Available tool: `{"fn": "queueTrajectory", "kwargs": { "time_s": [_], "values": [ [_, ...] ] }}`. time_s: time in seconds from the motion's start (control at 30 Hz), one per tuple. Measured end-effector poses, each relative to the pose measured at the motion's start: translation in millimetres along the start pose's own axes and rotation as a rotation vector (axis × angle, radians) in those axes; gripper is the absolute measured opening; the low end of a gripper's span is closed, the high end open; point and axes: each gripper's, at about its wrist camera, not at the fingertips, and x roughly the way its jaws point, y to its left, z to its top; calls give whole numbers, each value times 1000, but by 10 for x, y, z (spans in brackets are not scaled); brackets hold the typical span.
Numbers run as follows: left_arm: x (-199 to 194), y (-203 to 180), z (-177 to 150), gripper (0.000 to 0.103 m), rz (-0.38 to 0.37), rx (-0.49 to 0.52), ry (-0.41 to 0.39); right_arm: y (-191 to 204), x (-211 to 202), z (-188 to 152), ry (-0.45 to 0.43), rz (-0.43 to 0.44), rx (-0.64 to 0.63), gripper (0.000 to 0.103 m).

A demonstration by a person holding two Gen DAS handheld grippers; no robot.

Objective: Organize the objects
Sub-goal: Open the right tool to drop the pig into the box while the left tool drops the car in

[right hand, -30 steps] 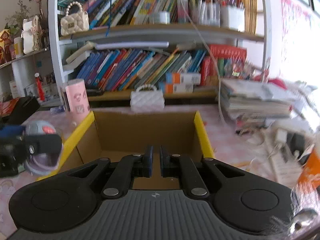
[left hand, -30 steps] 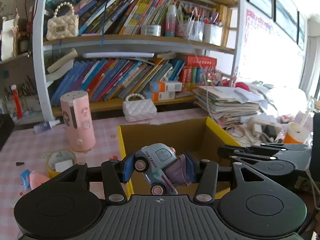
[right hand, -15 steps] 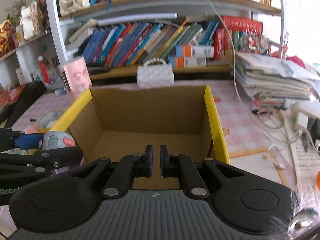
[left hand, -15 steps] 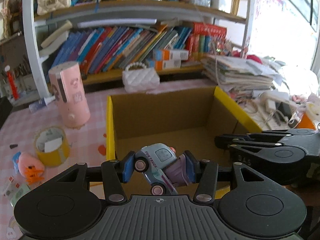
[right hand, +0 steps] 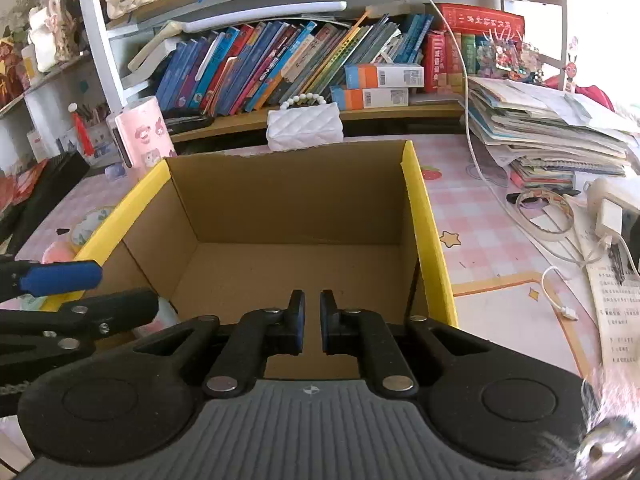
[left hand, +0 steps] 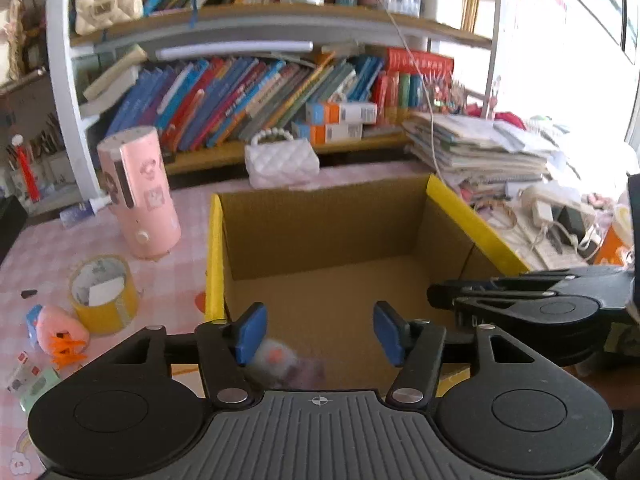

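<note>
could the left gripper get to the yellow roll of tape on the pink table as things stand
Probably yes: the left gripper is open and empty, and the yellow roll of tape lies uncovered just outside the cardboard box's yellow-edged left wall.

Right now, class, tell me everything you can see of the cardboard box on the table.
The cardboard box is open-topped, plain brown corrugated card, with yellow tape along its left and right rims. It stands upright on the pink checked tablecloth, in front of a white quilted purse. Its floor looks bare apart from a blurred toy near the front-left corner, below the open left claw.
</note>
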Motion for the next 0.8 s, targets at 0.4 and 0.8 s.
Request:
{"fn": "queueTrajectory", "kwargs": {
  "time_s": [0.4, 0.8],
  "values": [
    [-434, 293, -95, 76, 39, -82, -136, 144, -300, -56, -83, -63, 19, 12],
    [-747, 677, -353, 79, 17, -103, -135, 565, -646, -266, -138, -153, 29, 23]
  ]
}}
